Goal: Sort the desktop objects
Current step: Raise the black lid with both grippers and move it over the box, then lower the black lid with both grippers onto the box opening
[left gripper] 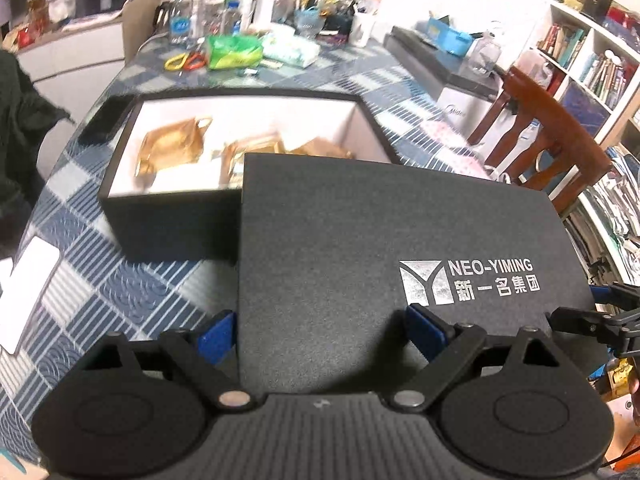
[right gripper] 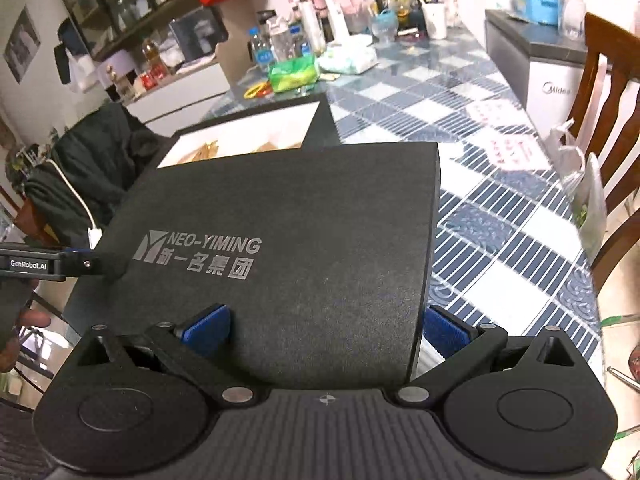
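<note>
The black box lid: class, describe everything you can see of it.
The black box lid is a flat, matte, rectangular panel that looks like textured card, with a silver NEO-YIMING logo and Chinese characters. It hangs tilted above the open box, partly covering it. The left gripper and right gripper straddle its near corners.

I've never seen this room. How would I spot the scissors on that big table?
Start at the long table with the blue-and-white checked cloth and look past the open black box toward the cluttered far end. Just left of the bright green plastic bag, in front of the water bottles, lie the scissors. Their yellow and orange looped handles are the only ones of those colours there.
</note>
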Available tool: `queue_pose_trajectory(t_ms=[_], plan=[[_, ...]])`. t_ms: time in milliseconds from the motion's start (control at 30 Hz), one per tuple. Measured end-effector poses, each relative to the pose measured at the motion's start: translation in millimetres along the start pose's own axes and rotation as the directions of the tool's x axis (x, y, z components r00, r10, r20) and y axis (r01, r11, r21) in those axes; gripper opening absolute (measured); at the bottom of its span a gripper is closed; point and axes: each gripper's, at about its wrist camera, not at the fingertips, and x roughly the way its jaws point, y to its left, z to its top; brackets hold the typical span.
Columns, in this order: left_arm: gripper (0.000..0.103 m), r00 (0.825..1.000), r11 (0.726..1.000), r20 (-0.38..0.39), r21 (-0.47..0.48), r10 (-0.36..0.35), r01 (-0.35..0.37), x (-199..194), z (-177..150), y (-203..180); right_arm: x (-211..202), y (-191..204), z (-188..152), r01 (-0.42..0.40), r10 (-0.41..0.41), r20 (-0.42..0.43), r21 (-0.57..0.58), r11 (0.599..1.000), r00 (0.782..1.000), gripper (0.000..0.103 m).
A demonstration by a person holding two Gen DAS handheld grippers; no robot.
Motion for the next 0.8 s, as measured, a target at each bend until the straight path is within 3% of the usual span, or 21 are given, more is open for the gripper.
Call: queue_pose_trajectory(t_ms=[367,800], plan=[[0.103,0.999,1.000,0.052,0.027,-0.010,0.009,6,42,-27,-12,-27,34,0.007,-0.007,0.044,-0.003,1.000,0.999,0.103],[0.103,0.995,0.999,0.095,0.034,0.009,-0.013,31,100,-53,3,-72,88,-0.031,0.032,0.065,-0.012,0.999,0.997,0.103]])
